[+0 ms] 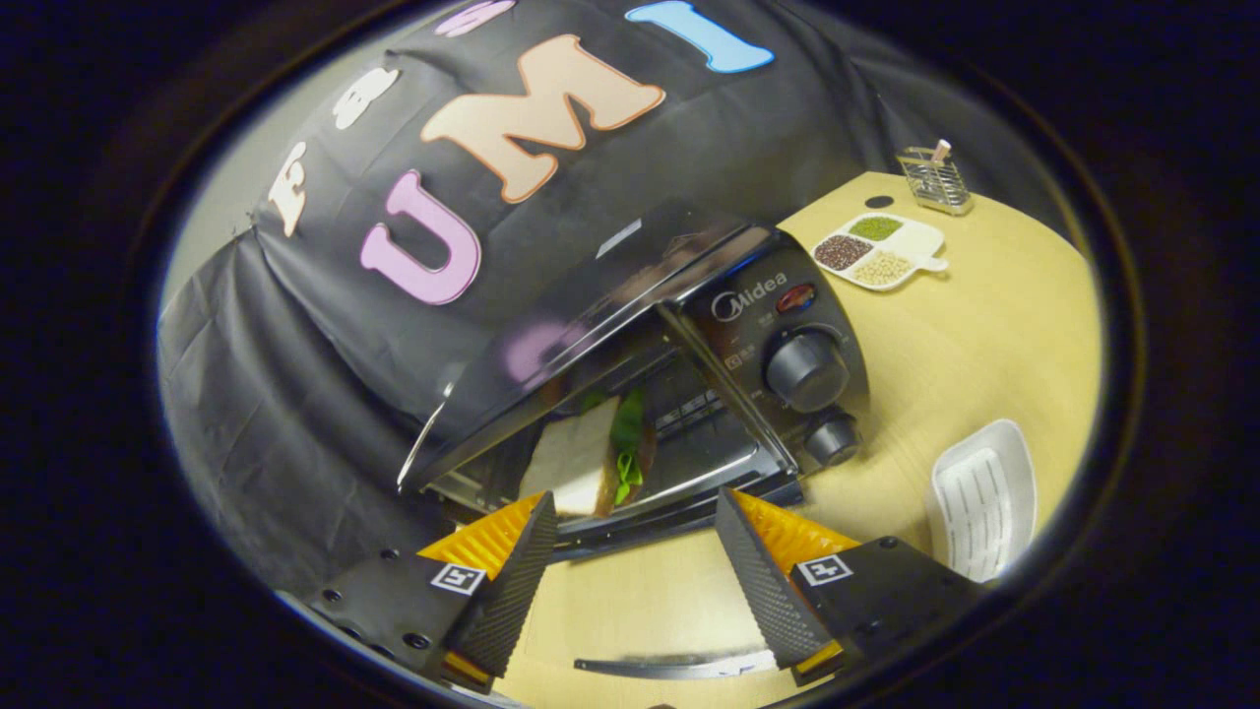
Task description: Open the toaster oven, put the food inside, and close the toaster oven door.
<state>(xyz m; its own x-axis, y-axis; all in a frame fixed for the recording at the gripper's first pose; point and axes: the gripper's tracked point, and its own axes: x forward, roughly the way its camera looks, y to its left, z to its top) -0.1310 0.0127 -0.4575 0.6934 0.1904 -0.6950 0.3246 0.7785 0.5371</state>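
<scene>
The black toaster oven (787, 335) stands on the wooden table (965, 345), its knobs on the right side of its front. Its front is open and the cavity shows. A sandwich (581, 463) of white bread with green leaves rests inside on the rack, close to the opening. My gripper (630, 542) is open and holds nothing. It hangs just in front of the oven's lower front edge, with the sandwich beyond and between the fingers (512, 581). Low between the fingers lies a dark curved bar (669, 668); I cannot tell whether it is the door's handle.
An empty white dish (984, 497) sits on the table right of the oven. Farther back are a divided white plate (881, 251) with beans and a small wire holder (935, 182). The black cloth wall hangs behind and to the left.
</scene>
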